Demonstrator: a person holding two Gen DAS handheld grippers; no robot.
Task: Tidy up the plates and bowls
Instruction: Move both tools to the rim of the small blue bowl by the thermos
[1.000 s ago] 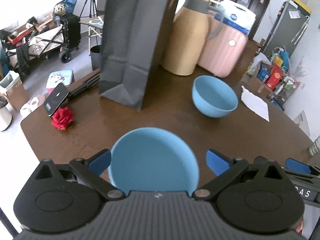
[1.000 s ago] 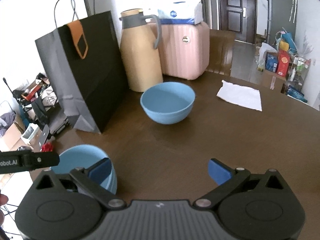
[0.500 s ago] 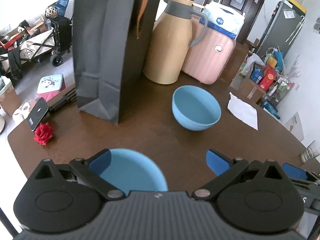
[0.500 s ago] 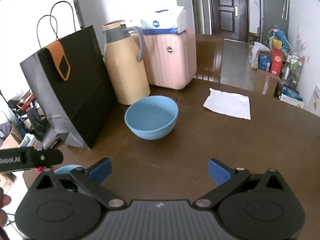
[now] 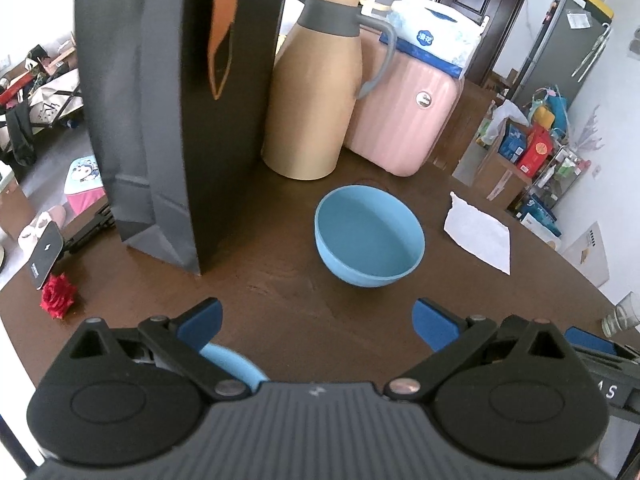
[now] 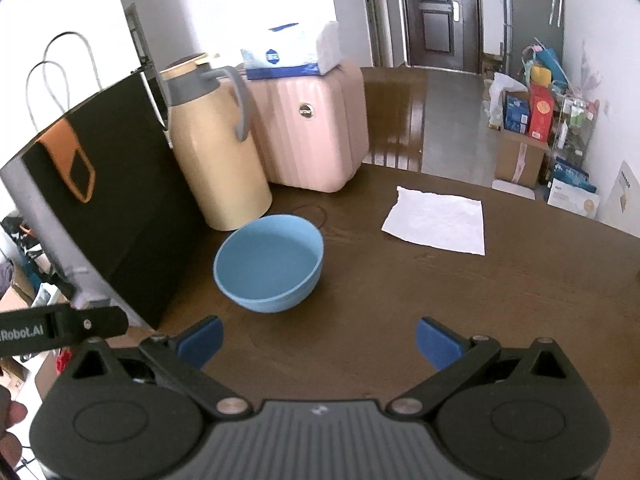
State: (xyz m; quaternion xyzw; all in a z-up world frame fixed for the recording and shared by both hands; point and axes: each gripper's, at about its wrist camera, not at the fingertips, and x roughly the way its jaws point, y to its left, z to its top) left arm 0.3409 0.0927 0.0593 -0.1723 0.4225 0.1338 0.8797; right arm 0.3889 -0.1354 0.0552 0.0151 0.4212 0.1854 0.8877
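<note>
Currently both grippers hang over the dark brown round table (image 5: 280, 280), both with fingers spread wide and nothing between them.

Left gripper (image 5: 316, 320): blue pads apart, bare tabletop in the gap. A sliver of a second blue dish (image 5: 234, 364) shows just under its left finger linkage, mostly hidden by the gripper body; can't tell if bowl or plate, or whether it touches the pad.

Right gripper (image 6: 318, 340): pads apart, also released, pointing at the blue bowl (image 6: 270, 264).

The blue bowl (image 5: 370, 236) sits upright and empty on the table, ahead of both grippers, apart from both. Just behind it: tan thermos jug (image 5: 316, 92) with grey handle, and a pink ribbed case (image 5: 404, 120) with a tissue pack (image 5: 434, 40) on top. Black paper bag (image 5: 176, 112) stands upright left of the jug, close beside it. White paper napkin (image 6: 436, 220) lies flat to the right of the bowl, well apart. Red flower (image 5: 58, 296) near the left table edge. A glass (image 5: 622, 316) sits at the far right edge in the left view.
</note>
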